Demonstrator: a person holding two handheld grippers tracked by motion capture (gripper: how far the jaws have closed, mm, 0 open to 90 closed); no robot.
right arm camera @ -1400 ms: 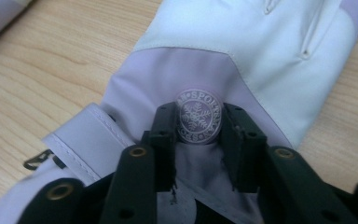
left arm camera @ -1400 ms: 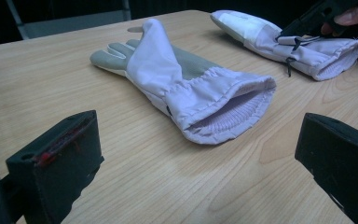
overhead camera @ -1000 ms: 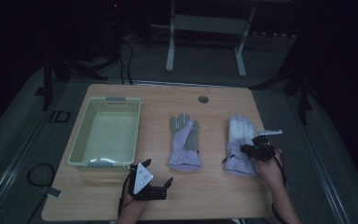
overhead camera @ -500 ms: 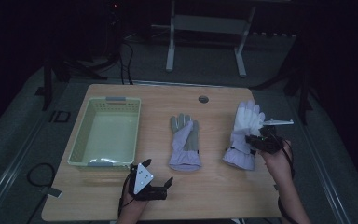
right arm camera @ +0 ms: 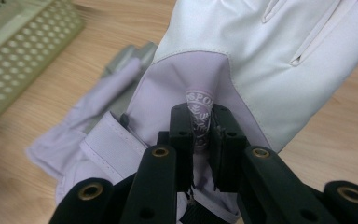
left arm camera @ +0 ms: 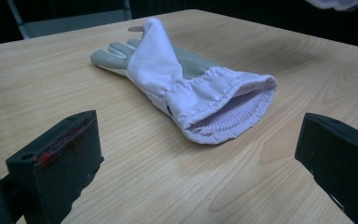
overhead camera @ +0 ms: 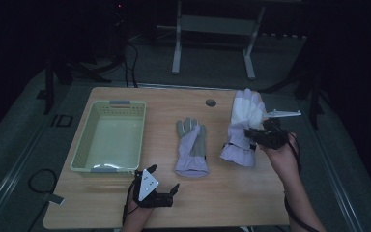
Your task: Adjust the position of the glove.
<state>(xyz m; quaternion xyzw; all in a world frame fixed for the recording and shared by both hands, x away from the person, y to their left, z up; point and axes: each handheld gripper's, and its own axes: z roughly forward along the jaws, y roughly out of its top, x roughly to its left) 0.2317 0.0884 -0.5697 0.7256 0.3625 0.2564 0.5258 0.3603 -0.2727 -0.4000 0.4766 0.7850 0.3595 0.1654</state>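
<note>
Now, from the high view, the right gripper [overhead camera: 251, 136], pinching the right glove [overhead camera: 244, 121], has lifted it off the table [overhead camera: 222, 193] since a second ago, while the left gripper [overhead camera: 160, 192] hasn't moved. Its own view shows jaws wide apart before the other glove [left arm camera: 186, 86]. The right gripper view shows jaws clamped on fabric, with the basket [right arm camera: 18, 56] beyond.

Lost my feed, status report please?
Right gripper shut on white-and-lilac fabric glove, lifted. Left gripper open, facing grey-palmed lilac glove. Nothing in the way.
</note>
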